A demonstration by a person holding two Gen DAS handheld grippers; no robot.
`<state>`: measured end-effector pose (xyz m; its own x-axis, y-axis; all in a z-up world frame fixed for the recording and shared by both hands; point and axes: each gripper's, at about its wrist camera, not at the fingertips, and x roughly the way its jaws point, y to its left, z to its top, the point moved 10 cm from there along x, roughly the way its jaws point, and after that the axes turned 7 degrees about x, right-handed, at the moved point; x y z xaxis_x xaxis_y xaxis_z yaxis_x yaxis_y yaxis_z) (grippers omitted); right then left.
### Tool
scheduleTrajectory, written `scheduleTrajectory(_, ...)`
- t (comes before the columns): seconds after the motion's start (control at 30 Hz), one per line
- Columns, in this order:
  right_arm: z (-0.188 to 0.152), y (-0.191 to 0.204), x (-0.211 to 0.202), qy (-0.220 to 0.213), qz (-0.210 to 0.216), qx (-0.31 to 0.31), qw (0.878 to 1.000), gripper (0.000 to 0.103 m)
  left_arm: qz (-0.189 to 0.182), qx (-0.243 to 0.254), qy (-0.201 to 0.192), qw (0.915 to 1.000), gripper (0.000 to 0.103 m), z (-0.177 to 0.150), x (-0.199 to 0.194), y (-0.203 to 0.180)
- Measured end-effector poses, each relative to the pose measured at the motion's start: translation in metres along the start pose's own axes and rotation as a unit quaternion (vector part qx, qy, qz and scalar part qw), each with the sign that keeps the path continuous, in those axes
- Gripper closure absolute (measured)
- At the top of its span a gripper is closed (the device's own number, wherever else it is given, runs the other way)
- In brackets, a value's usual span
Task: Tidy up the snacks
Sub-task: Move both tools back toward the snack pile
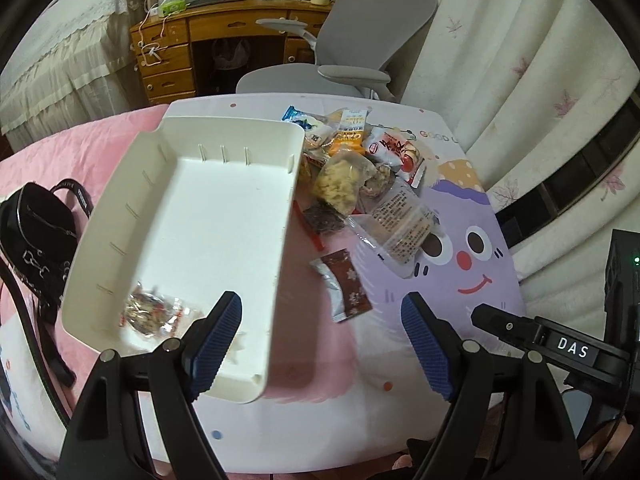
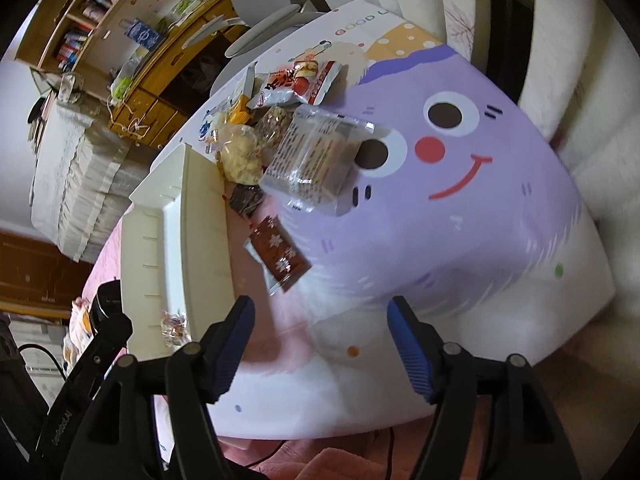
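Beside the white tray [image 1: 120,216], both grippers [image 1: 322,344] [image 2: 320,344] gape empty; brown packet [image 1: 344,286] looks light, slippery: pinch its sealed edge.

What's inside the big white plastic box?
The white plastic box holds one clear-wrapped snack at its near end. The left gripper's finger hides a bit of the floor there.
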<state>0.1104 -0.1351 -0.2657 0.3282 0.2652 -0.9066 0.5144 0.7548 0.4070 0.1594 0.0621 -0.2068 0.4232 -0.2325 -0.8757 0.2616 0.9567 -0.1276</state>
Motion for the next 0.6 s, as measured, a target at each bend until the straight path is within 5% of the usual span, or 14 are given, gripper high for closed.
scheduleTrajectory(0.37, 0.055, -0.01, 0.002, -0.013, 0.002, -0.102, 0.995, 0.028, 0.012, -0.04, 0.056, 0.9976, 0.022, -0.003, 0.046, -0.039)
scheduleTrajectory(0.6, 0.076, -0.001, 0.013, -0.031, 0.014, -0.194, 0.98, 0.028, 0.026, -0.066, 0.097, 0.9928, 0.022, -0.011, 0.073, -0.048)
